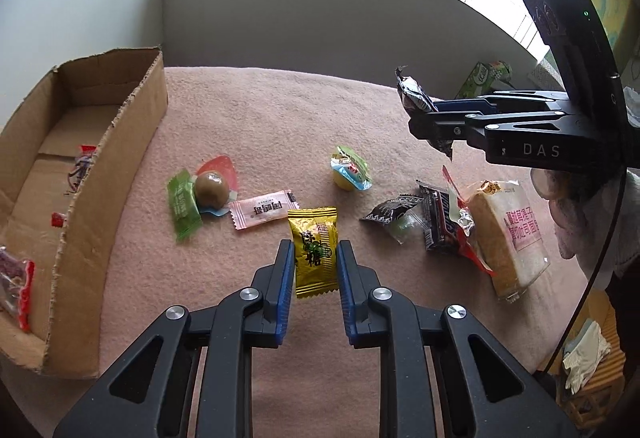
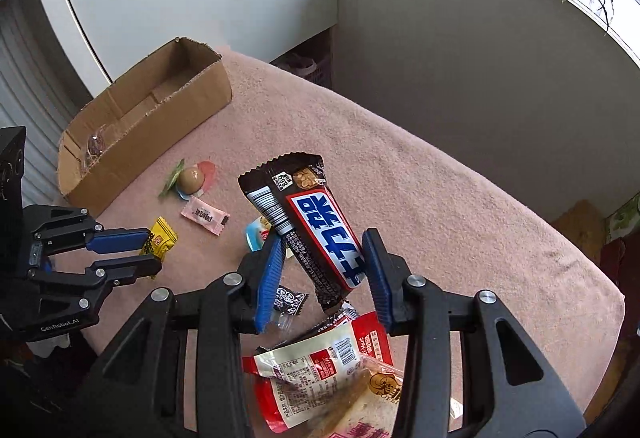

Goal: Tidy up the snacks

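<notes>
Left gripper (image 1: 316, 258), jaws closed on a gold candy packet (image 1: 314, 252); right gripper (image 2: 324, 274), jaws gripping a chocolate bar (image 2: 308, 226), both above the pink-covered tabletop (image 2: 440, 205) near a cardboard box (image 2: 140, 117).

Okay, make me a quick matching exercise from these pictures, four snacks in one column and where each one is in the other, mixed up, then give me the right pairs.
Snacks:
1. gold candy packet
2. brown chocolate bar
3. yellow jelly cup
4. bread pack

Places:
A. lying flat on the pink cloth, nearest the right gripper's side
B. between the left gripper's fingers
C. standing alone mid-cloth
D. between the right gripper's fingers, lifted

Pairs: 1-B, 2-D, 3-C, 4-A
</notes>
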The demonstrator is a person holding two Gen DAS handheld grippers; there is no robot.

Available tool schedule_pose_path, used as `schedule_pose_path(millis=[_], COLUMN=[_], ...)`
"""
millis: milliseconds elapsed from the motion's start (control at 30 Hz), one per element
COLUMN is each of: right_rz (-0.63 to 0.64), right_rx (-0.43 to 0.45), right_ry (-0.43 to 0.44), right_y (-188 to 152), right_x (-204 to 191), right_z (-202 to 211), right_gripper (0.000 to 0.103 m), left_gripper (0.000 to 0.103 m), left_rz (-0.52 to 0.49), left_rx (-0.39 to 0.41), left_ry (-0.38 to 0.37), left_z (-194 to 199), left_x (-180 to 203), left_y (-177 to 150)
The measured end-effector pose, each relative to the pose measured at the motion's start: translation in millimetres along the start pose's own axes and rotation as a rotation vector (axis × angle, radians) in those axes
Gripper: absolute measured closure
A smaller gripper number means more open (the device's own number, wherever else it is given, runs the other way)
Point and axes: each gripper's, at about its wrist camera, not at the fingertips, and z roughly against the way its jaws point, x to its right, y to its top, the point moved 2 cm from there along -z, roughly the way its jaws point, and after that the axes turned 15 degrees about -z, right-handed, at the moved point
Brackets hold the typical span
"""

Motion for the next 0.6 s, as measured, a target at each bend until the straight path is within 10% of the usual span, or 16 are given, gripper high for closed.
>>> schedule_pose_path(millis=[600], right_rz=[0.074], right_rx=[0.047], right_ry=[0.126], right_y=[29], right_x=[-130], right_z=[-7], right_gripper=[0.062], left_gripper=[0.084], left_rz=[0.122], left_rx=[0.107], left_ry=[0.173], left_z=[86], left_x=[-89], left_y=[-20])
